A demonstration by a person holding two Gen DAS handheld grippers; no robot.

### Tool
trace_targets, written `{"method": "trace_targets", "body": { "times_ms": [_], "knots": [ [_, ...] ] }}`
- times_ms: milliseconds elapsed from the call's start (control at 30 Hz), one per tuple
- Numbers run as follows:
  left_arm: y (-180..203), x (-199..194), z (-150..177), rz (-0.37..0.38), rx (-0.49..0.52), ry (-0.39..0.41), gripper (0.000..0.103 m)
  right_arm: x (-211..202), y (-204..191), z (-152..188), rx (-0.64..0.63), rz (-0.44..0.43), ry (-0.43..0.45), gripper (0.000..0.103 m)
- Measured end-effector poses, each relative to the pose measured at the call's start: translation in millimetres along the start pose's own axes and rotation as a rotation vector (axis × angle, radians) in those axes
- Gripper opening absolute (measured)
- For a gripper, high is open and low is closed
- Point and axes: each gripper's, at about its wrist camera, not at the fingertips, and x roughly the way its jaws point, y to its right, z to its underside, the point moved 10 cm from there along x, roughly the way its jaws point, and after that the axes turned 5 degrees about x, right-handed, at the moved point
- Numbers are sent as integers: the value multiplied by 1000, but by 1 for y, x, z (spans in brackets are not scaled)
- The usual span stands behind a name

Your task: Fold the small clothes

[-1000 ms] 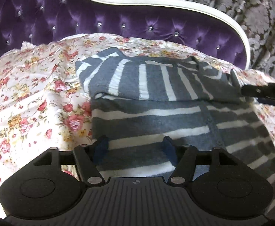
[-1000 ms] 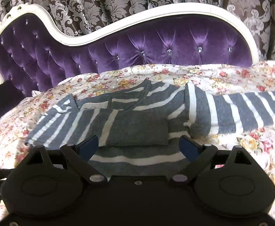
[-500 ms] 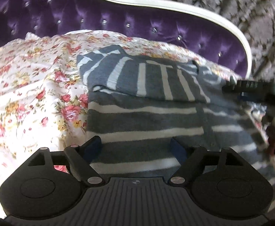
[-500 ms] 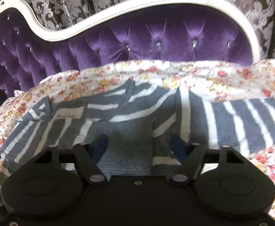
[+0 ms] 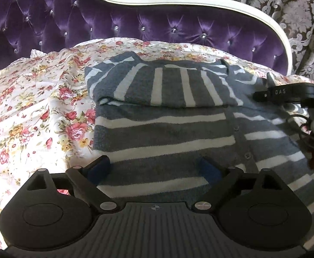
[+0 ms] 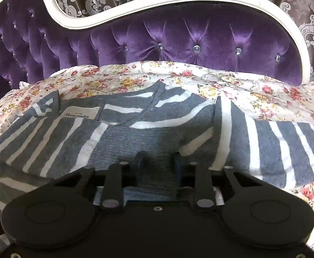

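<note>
Grey-and-white striped cardigan, partly folded

The cardigan [image 5: 169, 129] lies flat on a floral cover, button placket running down its front. Its left sleeve [image 5: 167, 88] is folded across the chest, stripes running upright; its right sleeve [image 6: 286, 148] stretches straight out sideways. A neck label [image 6: 79, 112] reads "Abercrombie".

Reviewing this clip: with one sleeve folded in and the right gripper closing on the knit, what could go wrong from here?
1. The right gripper has its fingers narrowed on the grey cuff of the grey-and-white striped knit cardigan; it may pinch the body layer beneath too, dragging the fold apart.
2. The other sleeve lies spread over the floral bedsheet; pulling could rumple the sheet.
3. The left gripper hovers open, so nothing pins the hem.
</note>
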Motion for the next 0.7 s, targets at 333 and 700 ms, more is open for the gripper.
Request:
{"method": "trace_targets", "body": {
  "times_ms": [333, 700],
  "knots": [
    [4, 1, 2, -10, 14, 11, 99, 0, 21, -5, 61, 17, 10, 26],
    [5, 1, 2, -18, 6, 21, 102, -19, 30, -15, 131, -18, 79, 71]
  ]
}}
